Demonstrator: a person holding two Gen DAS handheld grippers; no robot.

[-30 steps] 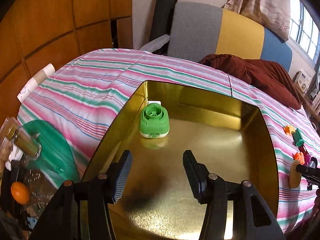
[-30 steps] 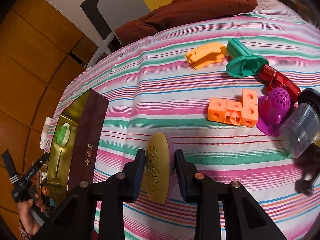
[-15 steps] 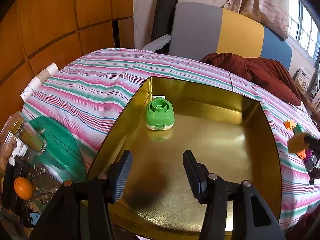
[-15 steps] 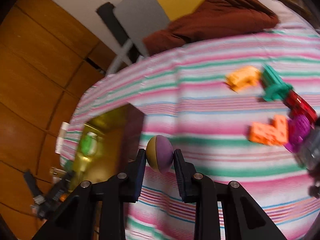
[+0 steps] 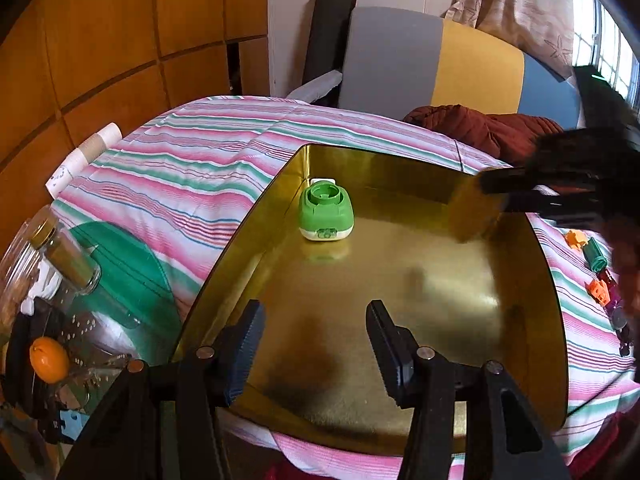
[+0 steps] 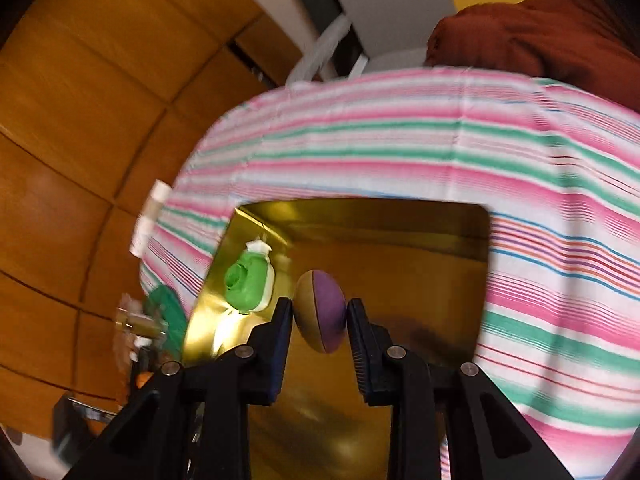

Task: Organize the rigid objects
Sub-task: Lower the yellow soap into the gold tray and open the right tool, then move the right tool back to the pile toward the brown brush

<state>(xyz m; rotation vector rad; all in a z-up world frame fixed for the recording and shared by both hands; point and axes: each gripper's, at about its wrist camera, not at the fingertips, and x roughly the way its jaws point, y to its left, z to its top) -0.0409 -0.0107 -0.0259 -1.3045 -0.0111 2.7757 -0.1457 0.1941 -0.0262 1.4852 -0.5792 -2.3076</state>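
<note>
Disc (image 6: 322, 312) — pinched in our right gripper (image 6: 320, 322) over the gold tin (image 6: 440, 280); left gripper (image 5: 314, 330) spread wide, empty. Tin on striped bedspread (image 5: 192, 184) — wood-panel wall (image 5: 100, 40) behind.

No lettering, brand, number or sign can be read in either view. The green device (image 5: 326, 213) in the gold tin (image 5: 554, 288) ahead of the left gripper (image 5: 316, 344) shows no legible label, and the oval piece (image 6: 321, 312) between the right gripper's (image 6: 320, 328) fingers is blurred.
</note>
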